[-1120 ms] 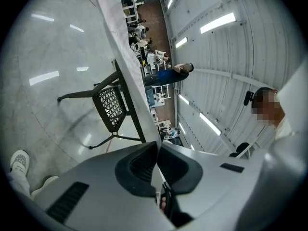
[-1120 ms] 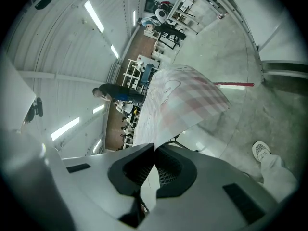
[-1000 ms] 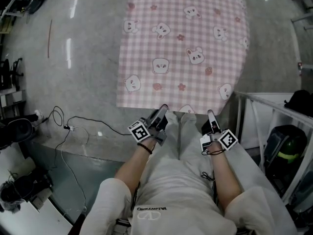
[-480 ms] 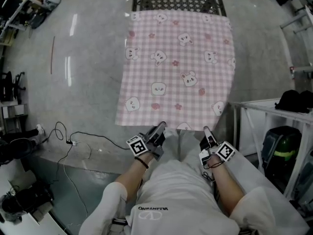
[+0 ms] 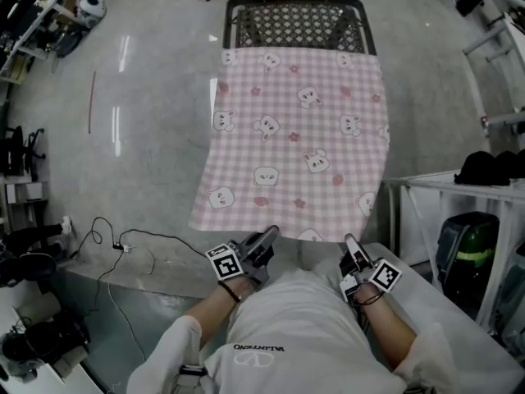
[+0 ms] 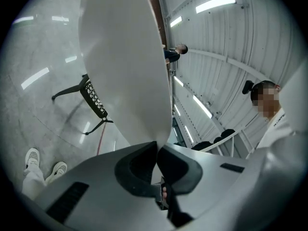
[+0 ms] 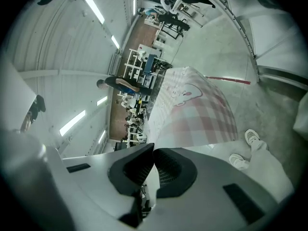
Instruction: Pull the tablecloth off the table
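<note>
Tablecloth [image 5: 299,138] hides the table [image 5: 295,23] except its far mesh end.

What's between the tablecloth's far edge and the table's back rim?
Only the bare black mesh of the table, left uncovered beyond the pink tablecloth. The head view shows this.

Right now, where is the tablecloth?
Head view, centre: tablecloth spans from the mesh table at top to the left hand-held gripper and right hand-held gripper below.
</note>
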Action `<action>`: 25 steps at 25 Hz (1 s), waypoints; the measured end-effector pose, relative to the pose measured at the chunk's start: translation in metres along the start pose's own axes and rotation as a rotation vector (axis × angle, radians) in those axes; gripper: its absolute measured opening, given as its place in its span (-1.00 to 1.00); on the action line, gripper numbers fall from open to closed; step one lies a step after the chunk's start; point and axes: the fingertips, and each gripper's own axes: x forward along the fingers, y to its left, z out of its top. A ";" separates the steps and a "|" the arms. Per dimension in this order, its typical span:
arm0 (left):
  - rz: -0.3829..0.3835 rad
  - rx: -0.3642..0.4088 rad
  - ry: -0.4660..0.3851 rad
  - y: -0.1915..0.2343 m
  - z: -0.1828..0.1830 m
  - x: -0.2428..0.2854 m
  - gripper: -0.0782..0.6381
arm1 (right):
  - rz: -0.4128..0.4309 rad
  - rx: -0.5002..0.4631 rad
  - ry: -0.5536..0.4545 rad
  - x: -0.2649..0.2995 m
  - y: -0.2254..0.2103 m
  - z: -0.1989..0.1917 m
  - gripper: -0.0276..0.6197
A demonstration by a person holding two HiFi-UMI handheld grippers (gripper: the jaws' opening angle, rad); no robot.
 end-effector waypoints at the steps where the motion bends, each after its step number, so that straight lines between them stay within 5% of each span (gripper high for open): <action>1: -0.007 0.005 0.010 -0.008 0.000 -0.001 -0.77 | 0.006 -0.005 -0.002 -0.005 0.008 0.001 -0.88; 25: -0.235 0.125 0.082 -0.184 0.042 0.009 -0.77 | 0.232 -0.132 -0.075 -0.071 0.177 0.045 -0.88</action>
